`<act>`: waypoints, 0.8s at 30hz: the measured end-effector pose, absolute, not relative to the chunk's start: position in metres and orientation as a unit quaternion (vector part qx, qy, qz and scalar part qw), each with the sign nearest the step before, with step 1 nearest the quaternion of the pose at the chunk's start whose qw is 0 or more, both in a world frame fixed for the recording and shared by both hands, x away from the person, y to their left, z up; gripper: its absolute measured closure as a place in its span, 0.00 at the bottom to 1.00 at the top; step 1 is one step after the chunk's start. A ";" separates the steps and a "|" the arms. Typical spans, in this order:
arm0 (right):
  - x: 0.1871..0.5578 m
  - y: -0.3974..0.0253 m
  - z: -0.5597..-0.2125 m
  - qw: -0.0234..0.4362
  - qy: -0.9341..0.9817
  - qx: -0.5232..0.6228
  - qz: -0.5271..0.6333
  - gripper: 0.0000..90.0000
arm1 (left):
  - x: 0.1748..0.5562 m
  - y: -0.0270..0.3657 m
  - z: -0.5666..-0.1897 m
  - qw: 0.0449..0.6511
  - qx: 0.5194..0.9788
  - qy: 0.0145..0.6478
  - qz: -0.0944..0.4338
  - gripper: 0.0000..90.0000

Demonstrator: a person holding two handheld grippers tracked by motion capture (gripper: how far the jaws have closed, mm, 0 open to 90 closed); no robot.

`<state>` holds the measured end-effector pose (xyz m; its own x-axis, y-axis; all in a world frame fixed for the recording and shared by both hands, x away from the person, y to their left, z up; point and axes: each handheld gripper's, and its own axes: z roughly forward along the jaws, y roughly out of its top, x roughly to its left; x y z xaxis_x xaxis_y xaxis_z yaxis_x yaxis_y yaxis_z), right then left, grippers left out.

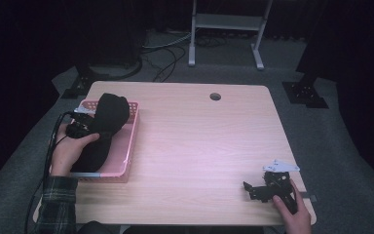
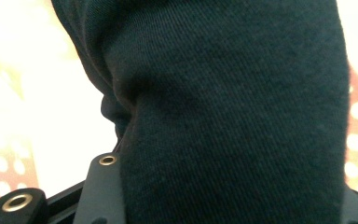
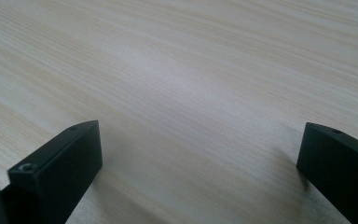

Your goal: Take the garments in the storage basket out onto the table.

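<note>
A black knitted cloth (image 1: 108, 117) stands bunched up in a pink perforated basket (image 1: 132, 130) at the table's left side. My left gripper (image 1: 88, 126) is in the basket, held by a hand with a plaid sleeve, and is shut on the cloth. In the left gripper view the cloth (image 2: 223, 116) sits between the jaws and hides their tips. My right gripper (image 1: 254, 189) rests low over the wooden table (image 1: 199, 141) near the front right corner. It is open (image 3: 200, 154), with bare wood (image 3: 177, 70) between its jaws.
A round cable hole (image 1: 215, 96) lies near the table's far edge. Behind the table stand a grey metal frame (image 1: 224, 29) and cables (image 1: 165, 53) on the floor. Black stand bases (image 1: 304, 92) sit at both far corners.
</note>
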<state>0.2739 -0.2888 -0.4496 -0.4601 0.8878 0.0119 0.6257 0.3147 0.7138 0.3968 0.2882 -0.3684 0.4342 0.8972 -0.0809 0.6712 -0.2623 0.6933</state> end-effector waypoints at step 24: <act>0.274 -0.289 -0.450 0.196 0.787 0.481 0.334 0.00 | 0.390 0.292 -0.347 0.420 0.730 0.499 0.206 0.55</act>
